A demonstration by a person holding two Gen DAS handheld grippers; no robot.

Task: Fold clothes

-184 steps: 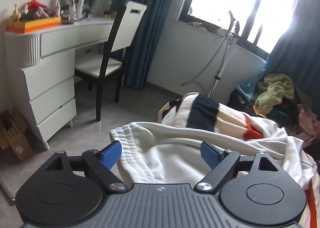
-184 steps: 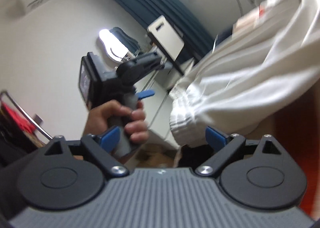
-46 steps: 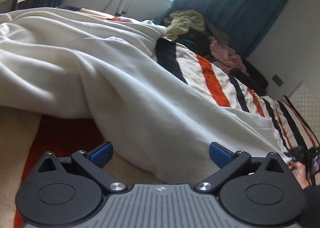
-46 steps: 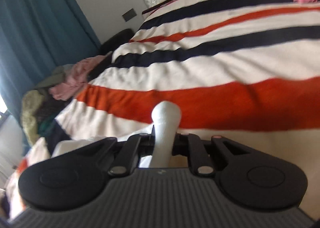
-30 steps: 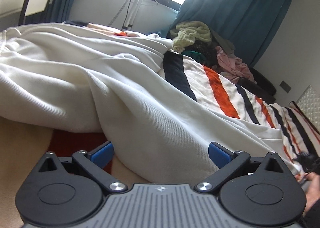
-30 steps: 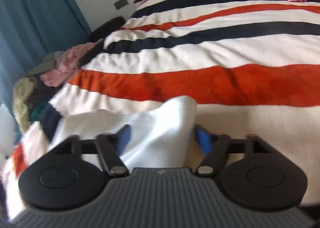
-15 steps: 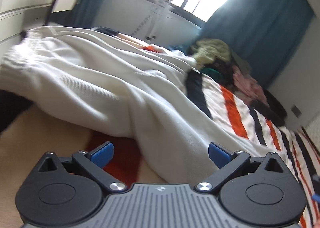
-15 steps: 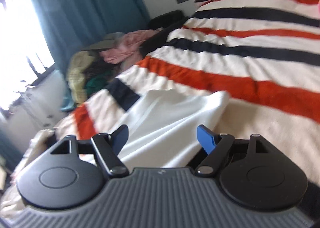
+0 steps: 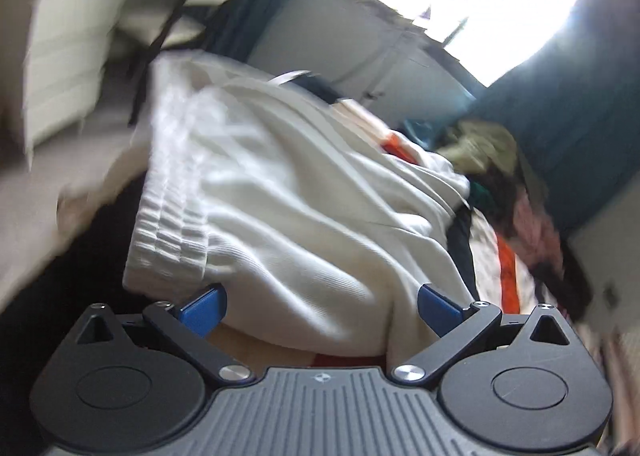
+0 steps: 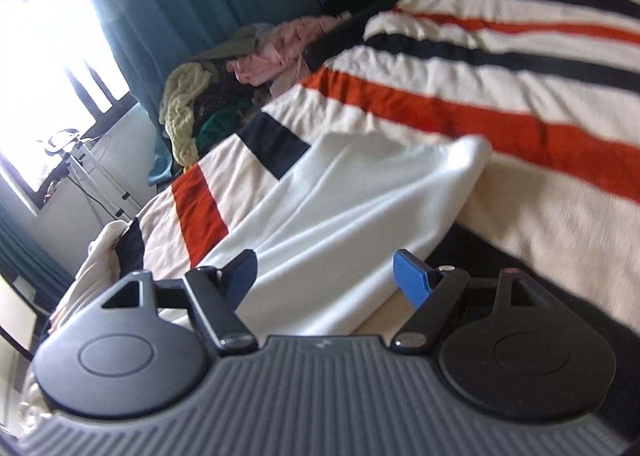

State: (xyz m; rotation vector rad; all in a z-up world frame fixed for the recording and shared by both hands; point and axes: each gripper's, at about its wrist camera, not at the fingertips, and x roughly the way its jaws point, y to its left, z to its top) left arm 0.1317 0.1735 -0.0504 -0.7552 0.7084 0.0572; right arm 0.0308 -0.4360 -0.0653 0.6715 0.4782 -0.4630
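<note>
With both my tools spread apart and gripping nothing, white garment (image 10: 340,216) lies loose along edge of striped bedspread (image 10: 500,68). Left gripper (image 9: 320,306) over ribbed waistband (image 9: 172,224), right gripper (image 10: 324,270) over leg end. Risks: waistband end overhangs edge, may slide off; pinching bedspread with cloth; creases get folded in.

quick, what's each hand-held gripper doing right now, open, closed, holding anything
Left hand-held gripper: open, holding nothing; white trousers lie ahead.
Right hand-held gripper: open, holding nothing; trouser leg lies ahead.
</note>
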